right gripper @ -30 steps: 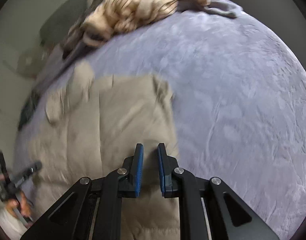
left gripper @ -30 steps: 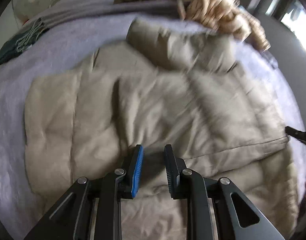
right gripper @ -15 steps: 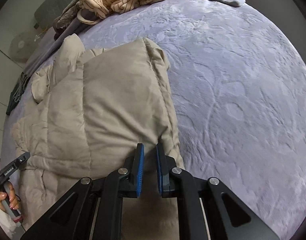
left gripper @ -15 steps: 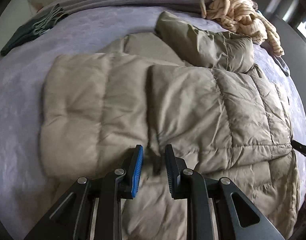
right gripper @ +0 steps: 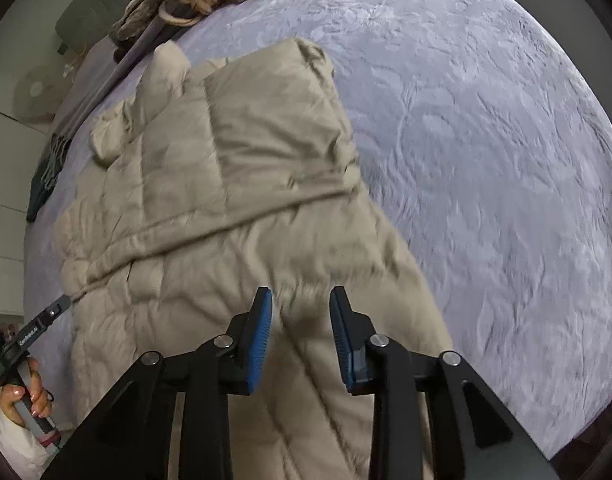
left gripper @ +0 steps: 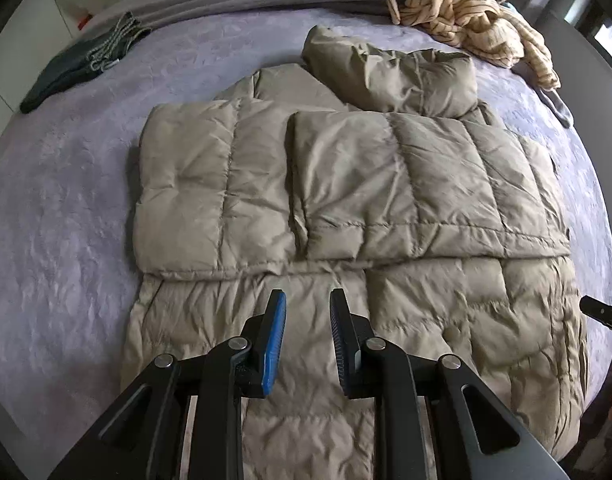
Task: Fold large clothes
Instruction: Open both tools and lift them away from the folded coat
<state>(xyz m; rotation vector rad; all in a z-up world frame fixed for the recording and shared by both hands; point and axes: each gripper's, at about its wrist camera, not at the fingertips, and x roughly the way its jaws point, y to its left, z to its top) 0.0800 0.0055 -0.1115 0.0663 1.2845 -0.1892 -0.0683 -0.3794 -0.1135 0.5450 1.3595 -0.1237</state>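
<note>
Over at the far left edge of the bed (left gripper: 58, 208), beyond the jacket's left side, a dark folded garment (left gripper: 78, 70) lies on the lavender cover. The beige puffer jacket (left gripper: 345, 200) is spread flat in the middle of the bed, and its two sleeves are folded in across the chest, one panel left of the other, meeting just above the waist seam. The hood (left gripper: 389, 76) sits bunched at the jacket's top. Beyond the hood, a heap of striped cream clothing (left gripper: 465, 12) is piled at the head of the bed.

The left gripper (left gripper: 304, 338) hovers above the jacket's lower half, jaws released, nothing between them. Off to the jacket's right edge, the right gripper (right gripper: 300, 336) hangs over the hem area, jaws spread apart too, gripping nothing. From that side the left hand (right gripper: 24, 396) shows wrapped round its handle, beside the jacket's far edge.
</note>
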